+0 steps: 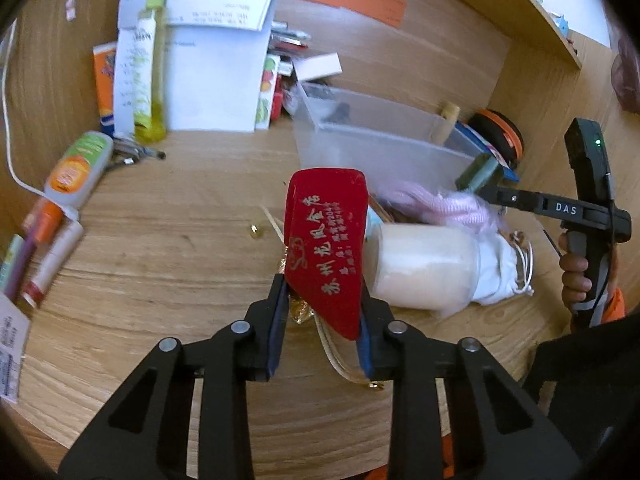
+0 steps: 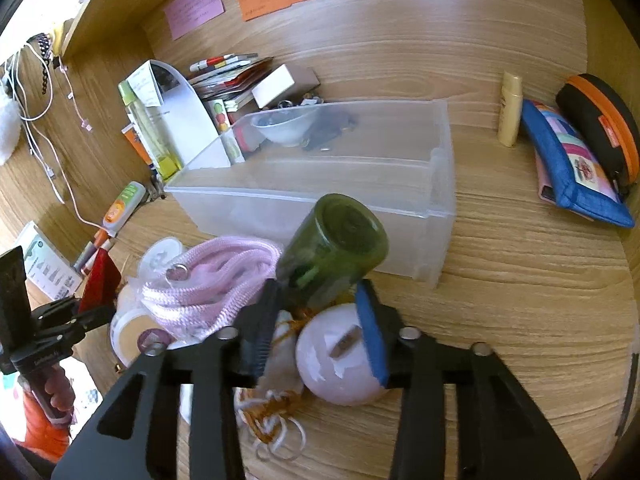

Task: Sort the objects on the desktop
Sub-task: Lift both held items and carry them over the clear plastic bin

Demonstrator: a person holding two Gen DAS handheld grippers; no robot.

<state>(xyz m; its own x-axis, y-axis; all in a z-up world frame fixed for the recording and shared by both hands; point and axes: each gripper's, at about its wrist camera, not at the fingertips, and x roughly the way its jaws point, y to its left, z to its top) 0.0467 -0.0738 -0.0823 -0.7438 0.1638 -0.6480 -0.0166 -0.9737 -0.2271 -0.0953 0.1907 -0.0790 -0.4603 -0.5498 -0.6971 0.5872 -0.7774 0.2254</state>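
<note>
The left gripper is clenched on a red velvet pouch with gold lettering, holding it clear of the wooden desk. The right gripper clasps a dark green glass bottle between its blue pads, just in front of the long translucent plastic bin. Sorting looks barely begun: the bin holds only a small white bowl and a few dark bits at its far end, with most of it bare. Much remains loose in front of it, namely a coil of pink rope, a pale round ball, a white drawstring bag and a white cylindrical jar. Farther off, tubes and pens lie scattered at the left, and a blue fabric pouch leans on an orange-trimmed black case at the right. Both held things probably go into the bin next.
</note>
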